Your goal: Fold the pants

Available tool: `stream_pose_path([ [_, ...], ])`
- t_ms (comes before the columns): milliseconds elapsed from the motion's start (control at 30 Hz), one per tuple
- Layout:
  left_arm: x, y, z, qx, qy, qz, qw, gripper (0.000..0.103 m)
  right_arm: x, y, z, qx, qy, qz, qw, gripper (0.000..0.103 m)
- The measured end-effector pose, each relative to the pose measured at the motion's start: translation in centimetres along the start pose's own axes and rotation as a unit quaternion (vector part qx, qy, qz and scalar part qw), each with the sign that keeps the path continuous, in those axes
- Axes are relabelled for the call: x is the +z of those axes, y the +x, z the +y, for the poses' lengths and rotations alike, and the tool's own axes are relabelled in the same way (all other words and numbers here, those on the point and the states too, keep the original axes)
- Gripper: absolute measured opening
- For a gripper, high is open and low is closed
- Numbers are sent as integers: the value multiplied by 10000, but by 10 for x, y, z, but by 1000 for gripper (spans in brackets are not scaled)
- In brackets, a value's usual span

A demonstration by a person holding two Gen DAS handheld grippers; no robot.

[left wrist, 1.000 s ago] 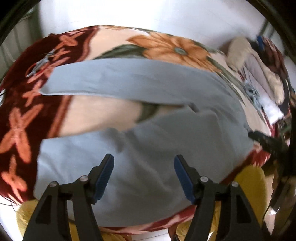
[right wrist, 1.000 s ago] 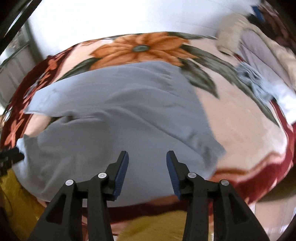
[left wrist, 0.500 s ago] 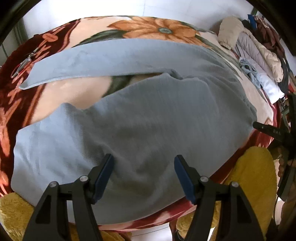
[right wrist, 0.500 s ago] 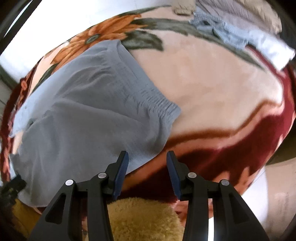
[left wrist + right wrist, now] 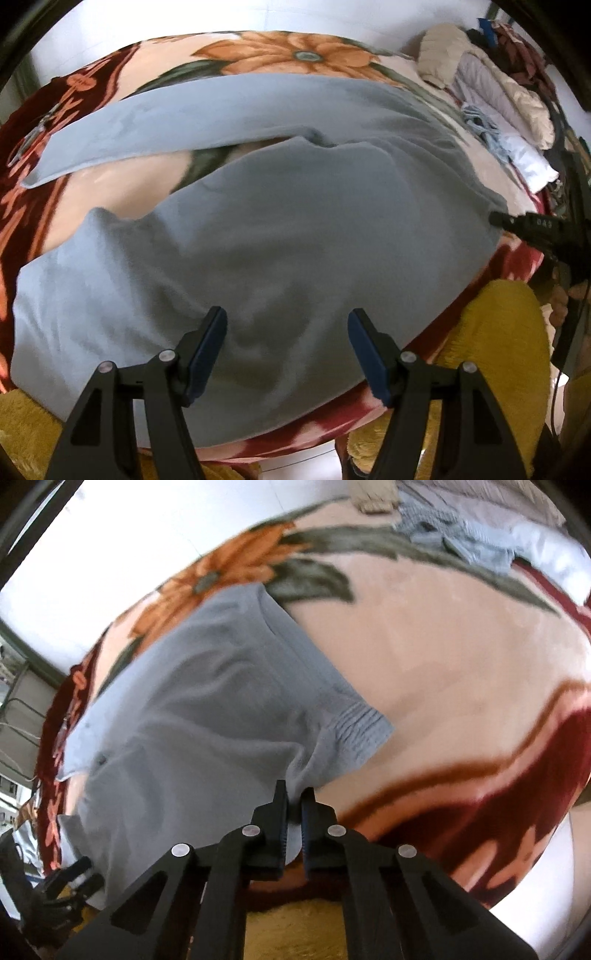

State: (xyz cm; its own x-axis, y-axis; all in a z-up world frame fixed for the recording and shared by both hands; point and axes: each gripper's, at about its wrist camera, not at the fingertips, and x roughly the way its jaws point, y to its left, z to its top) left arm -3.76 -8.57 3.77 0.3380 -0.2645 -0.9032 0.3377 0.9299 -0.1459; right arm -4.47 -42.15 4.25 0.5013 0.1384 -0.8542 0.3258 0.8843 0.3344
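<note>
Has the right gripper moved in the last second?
Yes. The right gripper was open over the middle of the pants; it has shifted right, toward the waistband corner near the blanket's edge, and shut on it.

Right wrist view is motion-blurred: blanket (image 5: 461, 672) pattern and the clothes pile (image 5: 480, 542) at top smear, garments there not separable. Pants (image 5: 207, 716) waistband corner disappears between the right tongs (image 5: 294, 797); how much cloth is pinched is hidden by the fingers. Left tongs (image 5: 70, 877) sit tiny at the lower left edge, cut off, jaw state unreadable there. In the left wrist view the right tongs (image 5: 498, 218) show only a dark tip at the pants (image 5: 280, 236) edge, contact unclear. Blanket under the pants is covered. Yellow cushion (image 5: 495, 350) is cut off by the frame's bottom.
</note>
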Motion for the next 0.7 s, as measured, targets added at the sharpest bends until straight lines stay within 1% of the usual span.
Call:
stream_pose_path([
  [100,-1,-2,-9,-264,119,-37,9996,72,7,-13,9,161,-42,-188,9997,6],
  [200,-3,-6,-21,-490,291,-77,9983,72,18,-21,25,232,-154,-320,9991,6],
  [333,-5,-11,-40,-809,602,-125,9948,72,33,-26,39,237,-279,-401,9985,6],
  [467,-9,-9,-59,-1006,863,-90,9911,73,48,-25,52,254,-333,-460,9981,6],
  [567,-11,1,-67,-916,1024,-35,9905,73,55,-25,59,252,-376,-482,9978,6],
  [633,-11,11,-70,-721,1103,6,9913,73,57,-25,59,248,-382,-485,9978,6],
  [700,-11,21,-68,-414,1118,-12,9929,73,56,-26,58,229,-389,-477,9978,6],
])
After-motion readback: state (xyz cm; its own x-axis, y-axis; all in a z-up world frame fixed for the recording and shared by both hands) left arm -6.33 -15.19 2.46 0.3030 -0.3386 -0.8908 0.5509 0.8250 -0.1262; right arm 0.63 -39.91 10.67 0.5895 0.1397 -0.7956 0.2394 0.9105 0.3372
